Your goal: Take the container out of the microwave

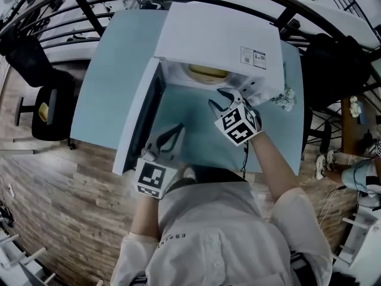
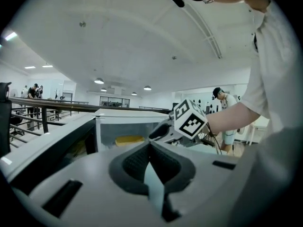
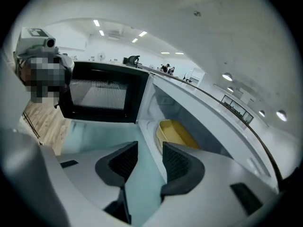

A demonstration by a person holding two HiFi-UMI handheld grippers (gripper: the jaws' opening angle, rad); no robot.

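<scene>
Microwave (image 1: 220, 34) white; its door (image 3: 102, 96) black. Container (image 1: 208, 72) yellow. Table (image 1: 113, 70) pale blue. Marker cubes (image 1: 239, 126) black-and-white squares. Floor (image 1: 77, 177) brown wood-grain.

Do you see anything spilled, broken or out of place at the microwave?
Nothing stands out. The microwave has its door open, the yellow container sits flat inside, and no spill shows on the blue table.

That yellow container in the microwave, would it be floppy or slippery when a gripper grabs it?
Probably stiff: the yellow container keeps straight, thin walls. Likely light: it looks shallow, with no contents showing. Its smooth sides might slip in a loose grip.
</scene>
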